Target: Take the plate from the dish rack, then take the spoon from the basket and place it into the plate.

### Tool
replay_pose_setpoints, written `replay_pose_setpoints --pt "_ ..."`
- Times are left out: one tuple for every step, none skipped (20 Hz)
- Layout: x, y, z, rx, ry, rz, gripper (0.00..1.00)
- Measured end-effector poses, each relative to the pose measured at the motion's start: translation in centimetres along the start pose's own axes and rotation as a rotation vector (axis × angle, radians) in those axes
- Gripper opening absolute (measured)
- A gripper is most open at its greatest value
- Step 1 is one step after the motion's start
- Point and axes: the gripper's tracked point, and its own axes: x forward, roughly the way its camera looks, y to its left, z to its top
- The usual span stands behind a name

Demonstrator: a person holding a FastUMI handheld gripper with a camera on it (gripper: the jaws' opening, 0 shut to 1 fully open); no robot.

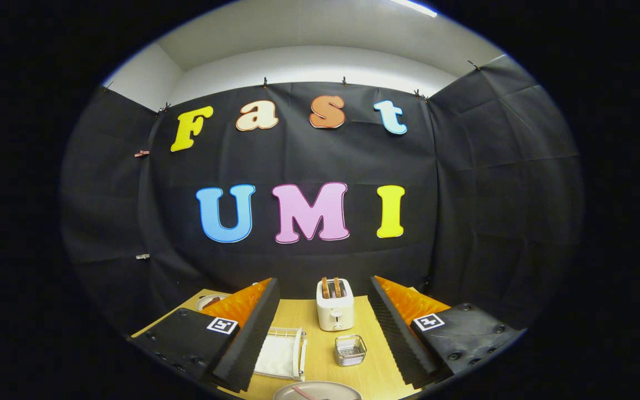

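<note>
Claw (320, 339) hung released, fingers wide, clear of everything. Plate (325, 390) sat at bottom centre with the spoon (303, 393) across it: thin, stiff, slippery, light, best pinched mid-handle.

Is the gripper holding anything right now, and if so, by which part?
Nothing is held. The gripper has its jaws spread wide apart, with only bare table, the rack and the small basket between them.
</note>
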Motion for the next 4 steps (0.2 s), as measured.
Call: replay_pose_setpoints --pt "-0.11 -0.24 0.02 -0.002 0.001 -0.007 0.98" --pt "0.10 -0.37 -0.14 0.000 0.003 -0.013 0.98" --pt "0.27 -0.40 -0.30 0.002 0.007 -0.017 0.98" --pt "0.27 -0.56 -0.52 0.004 0.013 -0.022 0.98"
